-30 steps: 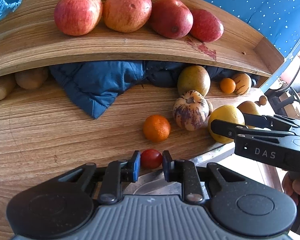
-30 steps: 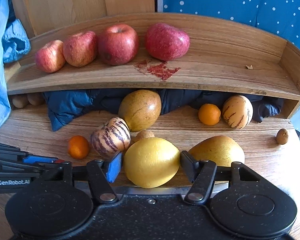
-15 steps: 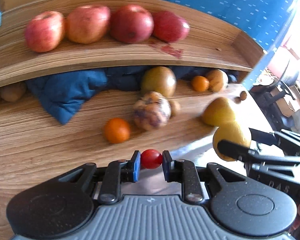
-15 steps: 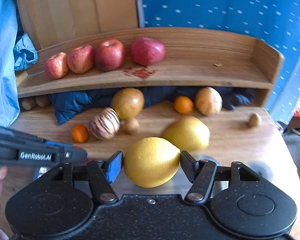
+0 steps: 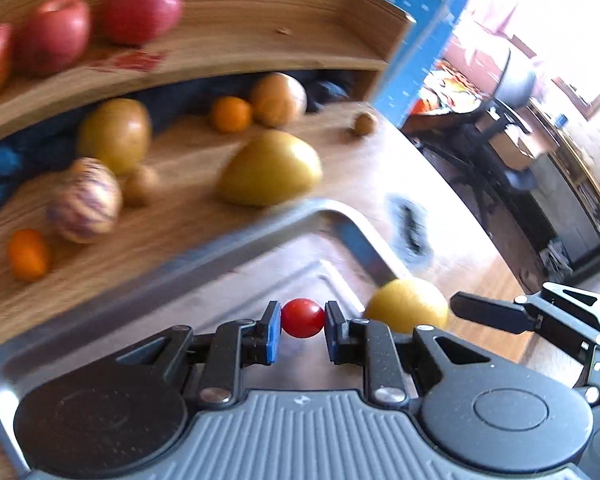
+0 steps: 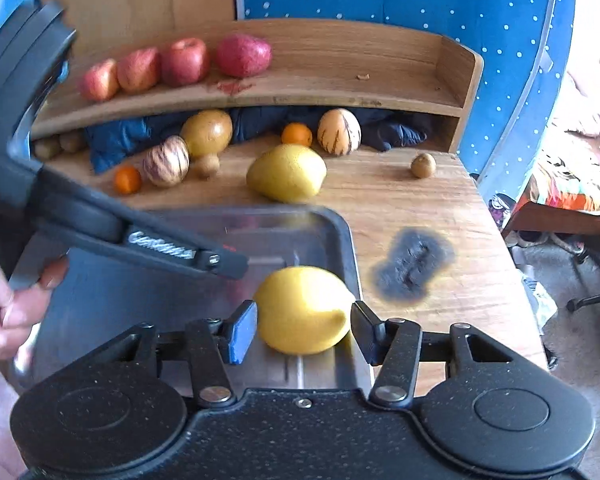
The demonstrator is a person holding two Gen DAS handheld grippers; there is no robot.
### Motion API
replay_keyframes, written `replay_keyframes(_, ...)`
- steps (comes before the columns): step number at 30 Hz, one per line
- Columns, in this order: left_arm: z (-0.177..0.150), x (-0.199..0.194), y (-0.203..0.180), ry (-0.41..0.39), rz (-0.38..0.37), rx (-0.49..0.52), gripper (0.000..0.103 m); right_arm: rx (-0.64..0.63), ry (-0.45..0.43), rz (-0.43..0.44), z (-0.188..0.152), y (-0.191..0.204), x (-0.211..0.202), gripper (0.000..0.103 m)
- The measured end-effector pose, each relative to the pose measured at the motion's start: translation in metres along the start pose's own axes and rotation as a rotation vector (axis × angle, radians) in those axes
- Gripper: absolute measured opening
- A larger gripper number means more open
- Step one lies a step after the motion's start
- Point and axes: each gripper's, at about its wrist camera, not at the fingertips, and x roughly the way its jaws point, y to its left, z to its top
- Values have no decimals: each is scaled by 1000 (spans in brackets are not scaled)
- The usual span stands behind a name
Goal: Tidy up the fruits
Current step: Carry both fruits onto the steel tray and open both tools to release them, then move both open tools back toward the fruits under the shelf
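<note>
The left tool (image 5: pixel 302 317) is nearly closed, its blue-padded tips pinching a cherry tomato (image 5: pixel 302 318) above the steel tray (image 5: pixel 236 236). The right tool (image 6: pixel 303 322) stands much wider, clamping a lemon (image 6: pixel 303 310) by its sides, also over the tray, near the tray's right rim. Both fruits look about ready to be lowered, and the risks differ. The tomato is thin-skinned, glossy and round, so too hard a squeeze could burst it, while a sudden release could send it rolling across the smooth metal. The lemon is firm, pebbled and oval; held on its curved flanks it could pivot or slip, and dropped this close to the rim it might bounce onto the counter (image 6: pixel 440 200). The two tools are close together over the tray, so they could knock each other. Beyond the tray's far rim lie a yellow pear-shaped fruit (image 6: pixel 287 172), striped pepino melons (image 6: pixel 167 161) and small oranges (image 6: pixel 127 179) on the woodgrain counter; red apples (image 6: pixel 185 62) line the curved wooden shelf (image 6: pixel 340 84) behind.
</note>
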Motion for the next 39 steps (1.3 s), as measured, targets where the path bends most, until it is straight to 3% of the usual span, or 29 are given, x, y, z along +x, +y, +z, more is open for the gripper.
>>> replay_keyframes(6,-7,6,-19,17,14,1,25,-1,13,25,-15,-8,-9,54)
replay_keyframes(10,-15,4,-19,18,44,-39,27,-5,10,42,-20,-11,-13,63)
replay_keyframes(12,-21,-1,-17,8,60,-59,32,-14,7,57,-22,-12,-16,68)
replay_keyframes(17,-37,-17,-17,-24,101,-108,59,-51,10,101,-29,-11,-23,82)
replay_keyframes(21,-54,-31,-21,-44,138,-152,70,-77,15,148,-36,-12,-27,91)
replay_keyframes(23,-62,-39,-21,-48,161,-172,82,-94,13,169,-39,-11,-30,95)
replay_keyframes(29,-92,-71,-19,-46,261,-234,95,-151,5,237,-51,-7,-39,101)
replay_keyframes(39,-128,-105,-12,-3,415,-376,102,-149,-12,332,-59,2,-46,102)
